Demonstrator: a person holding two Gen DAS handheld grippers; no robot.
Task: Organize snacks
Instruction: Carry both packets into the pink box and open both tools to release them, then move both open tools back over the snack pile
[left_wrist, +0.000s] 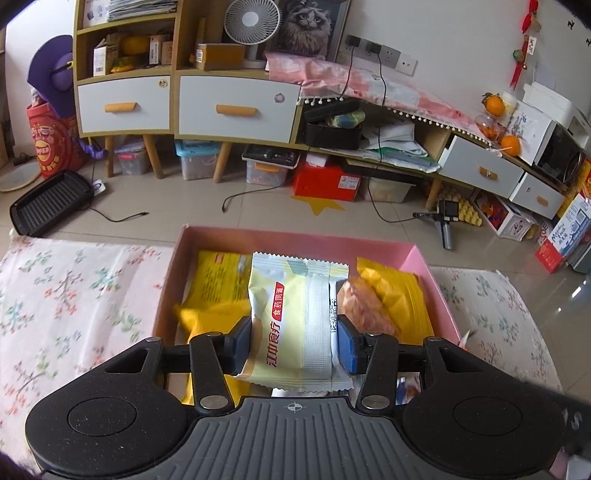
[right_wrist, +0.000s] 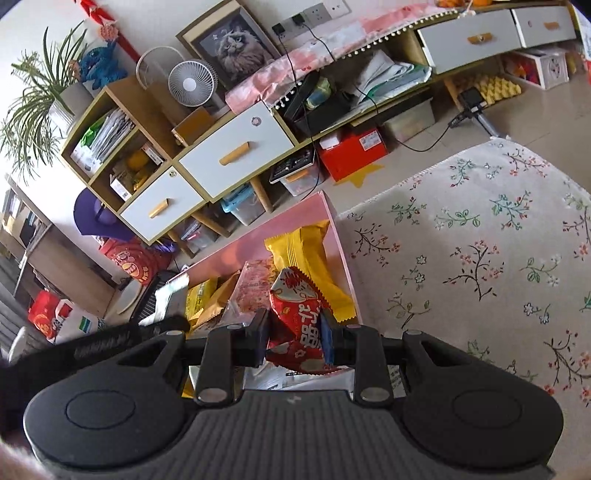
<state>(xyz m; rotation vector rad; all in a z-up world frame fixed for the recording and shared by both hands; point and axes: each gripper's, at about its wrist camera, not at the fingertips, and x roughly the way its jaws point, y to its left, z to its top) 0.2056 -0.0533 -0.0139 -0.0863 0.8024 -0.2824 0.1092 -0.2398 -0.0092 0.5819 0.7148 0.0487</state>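
My left gripper is shut on a pale yellow and white snack packet with red Chinese lettering, held over a pink cardboard box. Yellow snack packets and an orange one lie inside the box beneath it. In the right wrist view my right gripper is shut on a red snack packet with white lettering, above the same pink box. A yellow packet and other wrappers lie in the box under it. The left gripper's black body shows at the left.
The box sits on a floral cloth over a low surface. Beyond is a tiled floor with cables, storage bins, a red box and a black grill tray. A wooden cabinet with white drawers lines the wall.
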